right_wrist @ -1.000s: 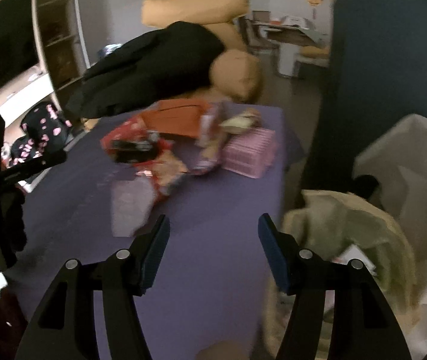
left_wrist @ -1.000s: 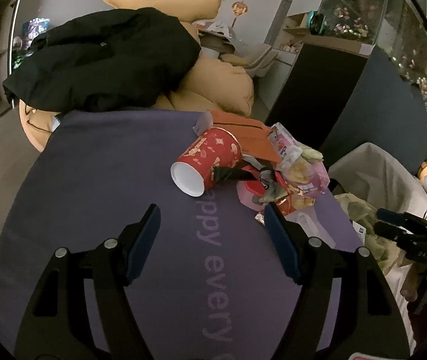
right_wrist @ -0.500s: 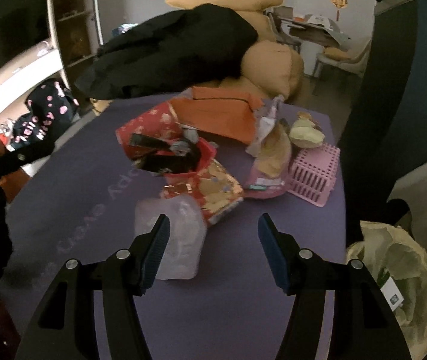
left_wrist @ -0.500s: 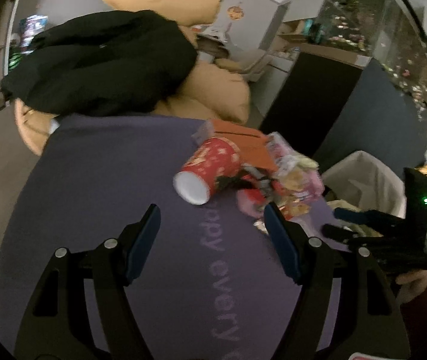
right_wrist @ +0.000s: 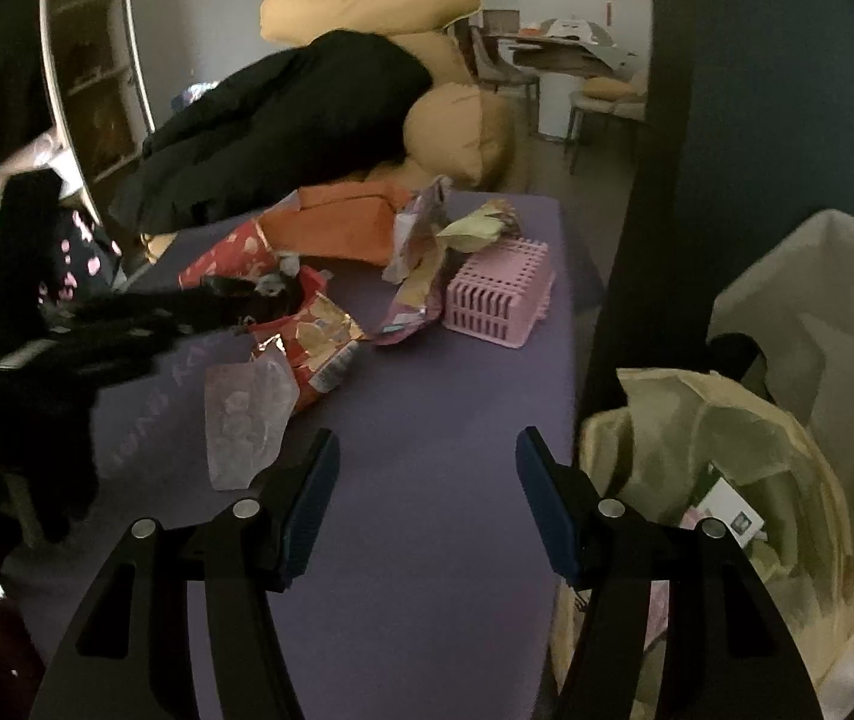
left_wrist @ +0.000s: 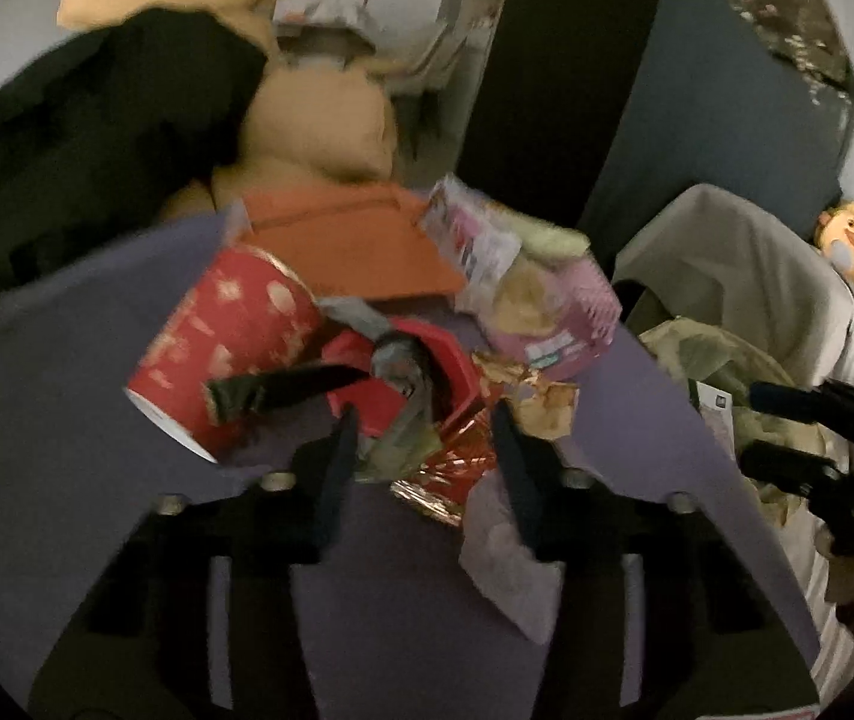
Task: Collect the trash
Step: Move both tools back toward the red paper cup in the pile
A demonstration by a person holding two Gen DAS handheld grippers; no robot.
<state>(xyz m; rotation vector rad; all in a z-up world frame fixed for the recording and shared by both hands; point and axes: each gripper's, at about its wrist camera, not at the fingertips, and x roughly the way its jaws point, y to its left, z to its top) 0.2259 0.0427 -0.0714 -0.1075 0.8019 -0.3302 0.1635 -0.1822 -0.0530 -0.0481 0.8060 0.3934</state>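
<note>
- the right hand-held gripper is held open above the purple tabletop.
- the left hand-held gripper is seen at the red snack wrapper.
- a pink basket is seen beside the wrappers.

the left wrist view looks down, very near the red paper cup. the right wrist view faces the purple mat from farther back; both share this cup.

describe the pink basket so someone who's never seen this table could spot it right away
Start at the purple table and go to its far right corner, beside the dark cabinet. The pink basket lies there upside down, just right of the pile of wrappers. It is the only rigid, slotted plastic thing among crumpled foil and paper, with a pale crumpled wrapper resting on top.
</note>
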